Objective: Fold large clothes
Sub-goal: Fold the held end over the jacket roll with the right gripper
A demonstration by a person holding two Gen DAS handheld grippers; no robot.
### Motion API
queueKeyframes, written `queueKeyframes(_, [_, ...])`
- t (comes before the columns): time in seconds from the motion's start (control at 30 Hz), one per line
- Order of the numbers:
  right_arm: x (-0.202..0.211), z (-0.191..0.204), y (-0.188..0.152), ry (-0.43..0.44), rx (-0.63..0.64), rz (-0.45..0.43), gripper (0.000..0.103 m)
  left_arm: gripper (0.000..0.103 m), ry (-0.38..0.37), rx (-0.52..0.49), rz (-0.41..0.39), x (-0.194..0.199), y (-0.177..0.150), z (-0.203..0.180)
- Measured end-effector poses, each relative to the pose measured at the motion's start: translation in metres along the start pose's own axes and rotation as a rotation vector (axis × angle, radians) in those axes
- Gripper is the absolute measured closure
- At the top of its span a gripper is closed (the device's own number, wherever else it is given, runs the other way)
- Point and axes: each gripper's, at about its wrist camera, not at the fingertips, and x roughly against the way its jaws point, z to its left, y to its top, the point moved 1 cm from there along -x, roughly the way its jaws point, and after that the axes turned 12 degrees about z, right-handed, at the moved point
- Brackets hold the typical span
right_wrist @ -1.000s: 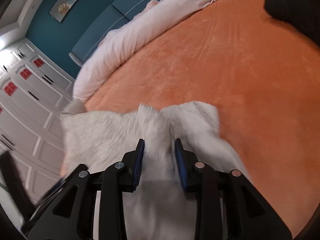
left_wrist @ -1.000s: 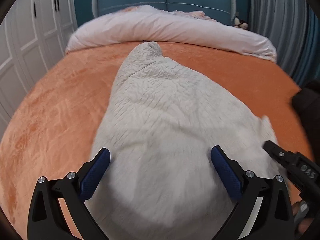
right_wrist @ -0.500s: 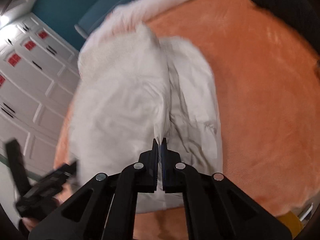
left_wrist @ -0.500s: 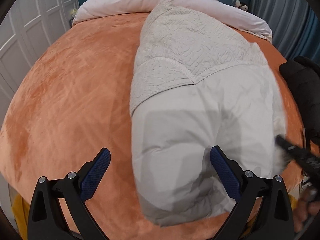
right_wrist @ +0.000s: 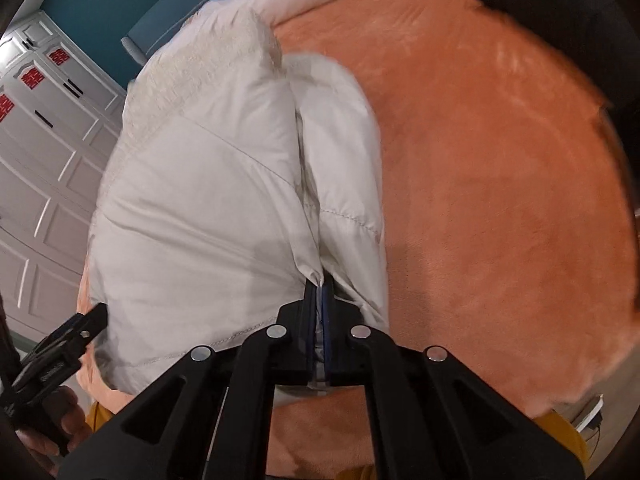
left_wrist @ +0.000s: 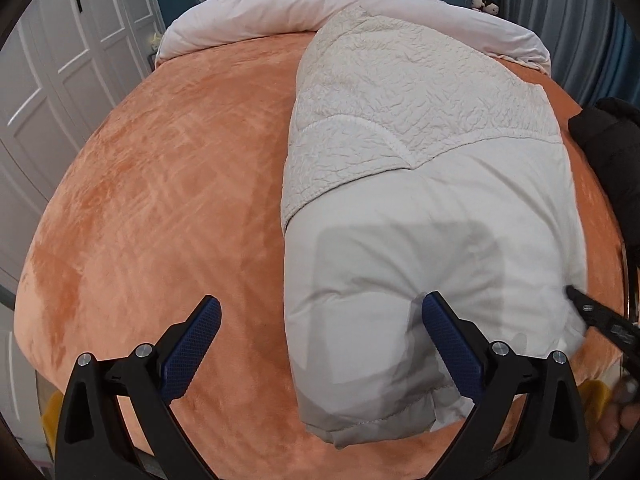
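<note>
A large white padded jacket (left_wrist: 432,216) with a fleecy lining lies lengthwise on the orange bedspread (left_wrist: 168,184), its lining showing at the far end. My left gripper (left_wrist: 320,320) stands open at the near end; its right finger rests over the jacket's near left corner and its left finger is over bare bedspread. My right gripper (right_wrist: 319,292) is shut on a pinch of the jacket (right_wrist: 208,200) at the near edge, between two folds of cloth. The left gripper's tip (right_wrist: 94,316) shows at the left of the right wrist view, and the right gripper's tip (left_wrist: 580,302) at the right of the left wrist view.
A rolled pinkish duvet (left_wrist: 304,8) lies across the head of the bed against a teal headboard. White wardrobe doors (left_wrist: 52,60) stand to the left. A black garment (left_wrist: 612,152) lies at the bed's right side. A hand (right_wrist: 44,432) holds the left gripper's handle.
The right gripper has shut on the jacket's edge and drawn it toward me. The jacket now lies folded over with its smooth outer side up near me. Both grippers drew back toward the bed's near edge.
</note>
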Motion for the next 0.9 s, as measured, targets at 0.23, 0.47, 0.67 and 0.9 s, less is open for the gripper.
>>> queueKeyframes(0.23, [0.041,0.033,-0.017,0.005,0.125,-0.082,0.099,0.005,0.010,0.006,-0.004,-0.002,-0.001,0.000])
queueKeyframes(0.47, [-0.027,0.029,-0.038,-0.166,0.215,0.120,0.103,0.005,0.012,-0.007,0.000,-0.002,-0.003,-0.002])
queueKeyframes(0.67, [-0.012,0.019,-0.030,-0.108,0.177,0.121,0.102,0.005,-0.020,0.013,0.028,0.003,-0.001,0.004])
queueKeyframes(0.9, [0.058,-0.011,0.005,0.057,0.042,-0.042,0.047,0.005,-0.117,0.102,0.007,0.029,0.027,0.027])
